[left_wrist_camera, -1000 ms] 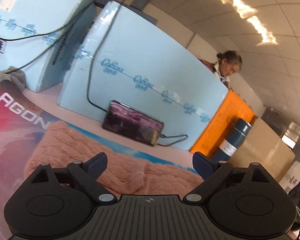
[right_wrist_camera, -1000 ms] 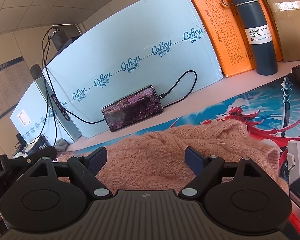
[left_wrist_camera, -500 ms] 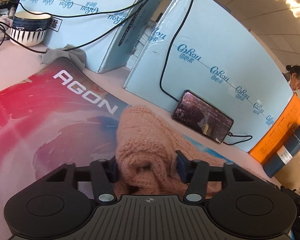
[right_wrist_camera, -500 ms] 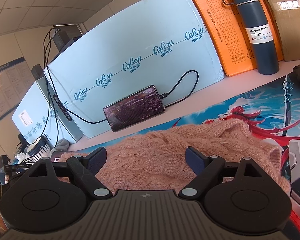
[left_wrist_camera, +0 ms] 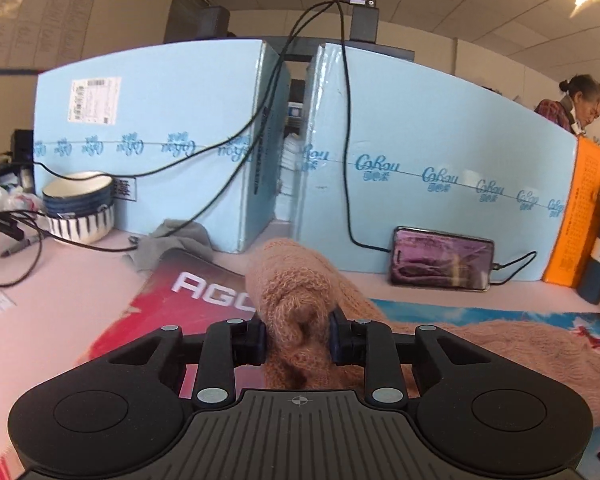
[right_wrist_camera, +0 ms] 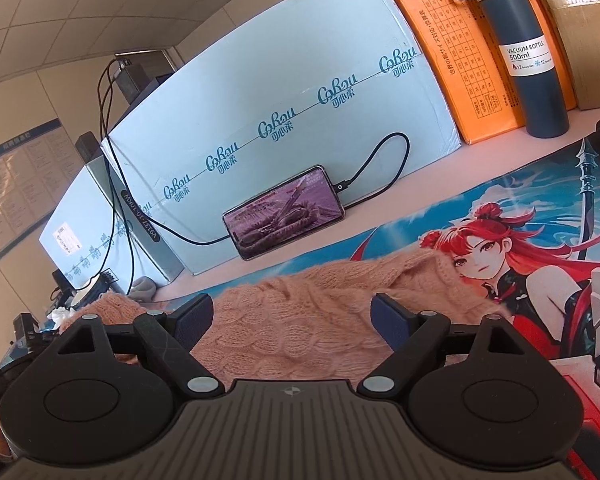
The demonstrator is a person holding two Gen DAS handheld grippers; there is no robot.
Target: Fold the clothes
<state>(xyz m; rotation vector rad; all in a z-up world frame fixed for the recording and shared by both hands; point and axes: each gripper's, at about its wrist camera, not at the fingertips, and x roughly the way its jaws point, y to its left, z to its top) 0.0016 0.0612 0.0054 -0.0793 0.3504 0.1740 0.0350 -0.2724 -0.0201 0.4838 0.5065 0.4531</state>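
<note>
A fuzzy pink knit sweater (right_wrist_camera: 300, 320) lies on a printed desk mat (right_wrist_camera: 500, 216). In the left wrist view a bunched end of the sweater (left_wrist_camera: 296, 280) stands up between the jaws of my left gripper (left_wrist_camera: 298, 336). The jaws are closing and both pads press into the knit. The rest of the garment trails off to the right over the mat (left_wrist_camera: 204, 284). My right gripper (right_wrist_camera: 292, 312) hovers just above the sweater's middle with its jaws wide open; the knit lies below them and neither pad touches it.
Two light-blue boxes (left_wrist_camera: 420, 152) line the back of the desk, with a charging phone (left_wrist_camera: 442, 258) leaning on one. A bowl (left_wrist_camera: 80, 208) and cables sit at far left. An orange box (right_wrist_camera: 452, 48) and a dark vacuum bottle (right_wrist_camera: 520, 48) stand at the right. A person (left_wrist_camera: 576, 100) is behind the boxes.
My left gripper went from wide open over the sweater to closed on a bunched end of it, and it swung and rolled to face further left. The right gripper stayed put.
</note>
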